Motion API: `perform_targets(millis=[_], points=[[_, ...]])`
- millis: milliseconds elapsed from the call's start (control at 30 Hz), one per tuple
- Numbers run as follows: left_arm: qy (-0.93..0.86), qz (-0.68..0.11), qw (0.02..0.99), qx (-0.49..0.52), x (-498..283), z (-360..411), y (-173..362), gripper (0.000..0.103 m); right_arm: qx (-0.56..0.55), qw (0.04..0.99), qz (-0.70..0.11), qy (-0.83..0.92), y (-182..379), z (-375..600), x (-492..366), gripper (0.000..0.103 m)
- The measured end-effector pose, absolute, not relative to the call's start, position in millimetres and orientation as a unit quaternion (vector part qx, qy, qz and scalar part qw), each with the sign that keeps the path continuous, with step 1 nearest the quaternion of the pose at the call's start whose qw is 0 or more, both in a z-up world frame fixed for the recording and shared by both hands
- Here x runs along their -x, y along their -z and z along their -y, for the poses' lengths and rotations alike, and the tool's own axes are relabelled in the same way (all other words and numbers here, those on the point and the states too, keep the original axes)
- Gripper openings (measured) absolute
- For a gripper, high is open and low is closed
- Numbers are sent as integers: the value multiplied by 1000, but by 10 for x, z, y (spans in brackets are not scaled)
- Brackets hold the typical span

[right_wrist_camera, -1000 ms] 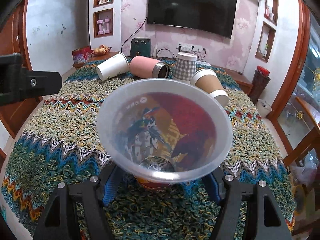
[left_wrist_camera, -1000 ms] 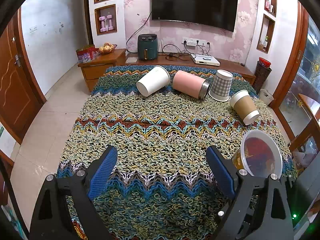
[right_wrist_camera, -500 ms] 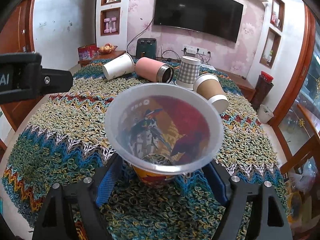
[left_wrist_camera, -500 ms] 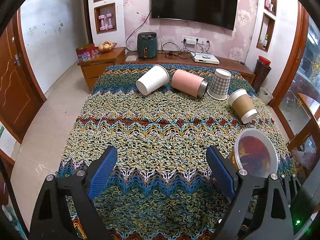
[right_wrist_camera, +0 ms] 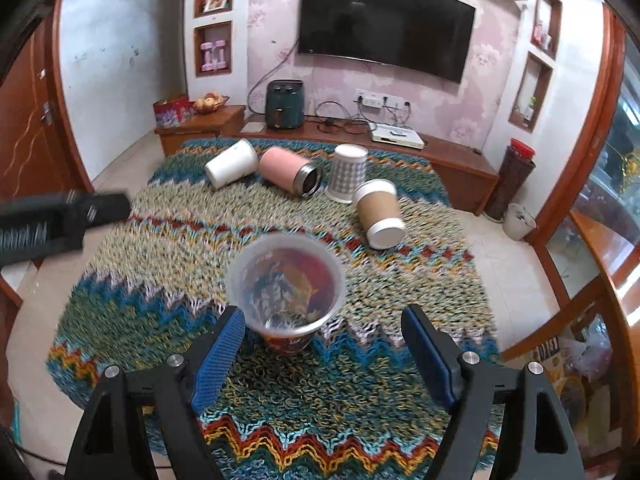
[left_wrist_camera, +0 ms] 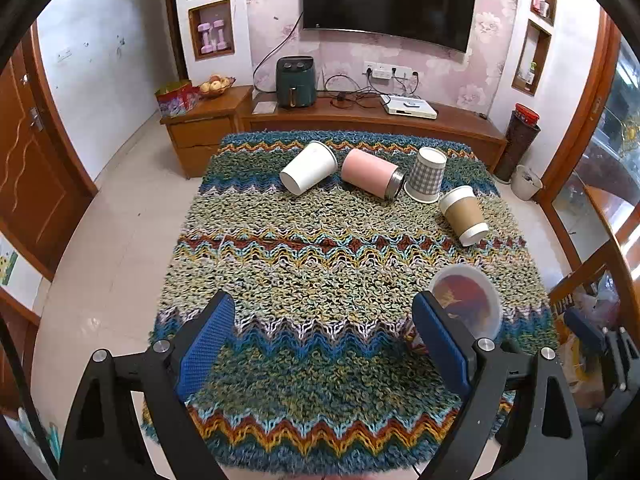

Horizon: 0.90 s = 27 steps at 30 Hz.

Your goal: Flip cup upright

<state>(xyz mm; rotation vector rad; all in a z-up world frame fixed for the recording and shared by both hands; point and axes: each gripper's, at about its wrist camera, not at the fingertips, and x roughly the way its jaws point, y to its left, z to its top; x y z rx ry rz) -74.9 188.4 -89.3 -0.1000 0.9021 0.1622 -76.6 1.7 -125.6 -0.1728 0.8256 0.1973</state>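
A clear plastic cup with a red printed sleeve (right_wrist_camera: 286, 292) stands upright on the knitted cloth (right_wrist_camera: 360, 400), mouth up. It also shows at the right in the left wrist view (left_wrist_camera: 466, 300). My right gripper (right_wrist_camera: 322, 344) is open and empty, drawn back just behind the cup, which sits towards its left finger. My left gripper (left_wrist_camera: 324, 336) is open and empty over the cloth's near middle. At the far end lie a white paper cup (left_wrist_camera: 309, 167), a pink steel tumbler (left_wrist_camera: 370, 178) and a brown sleeved cup (left_wrist_camera: 464, 215) on their sides; a checked cup (left_wrist_camera: 427, 175) stands mouth down.
The cloth-covered table (left_wrist_camera: 280, 264) ends close behind the far cups, with a wooden TV bench (left_wrist_camera: 360, 116) and a green air fryer (left_wrist_camera: 296, 82) beyond. Tiled floor lies to the left. A wooden chair (right_wrist_camera: 580, 320) stands at the right edge.
My right gripper has opened, let go of the clear cup and pulled back and up. The cup stays upright on the cloth. My left gripper has also risen and drawn back.
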Motion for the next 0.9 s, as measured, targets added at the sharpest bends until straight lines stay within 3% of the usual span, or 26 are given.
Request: perform_targets(millis=[500,900], points=[[-68,-439,894,61,946,-1854,72,92,63,908,-406,-80,169,-82,715,81],[-72,-450,888,54,1007,-1810,-7,92,56,908,-410,-67,-38,-78,747,81]])
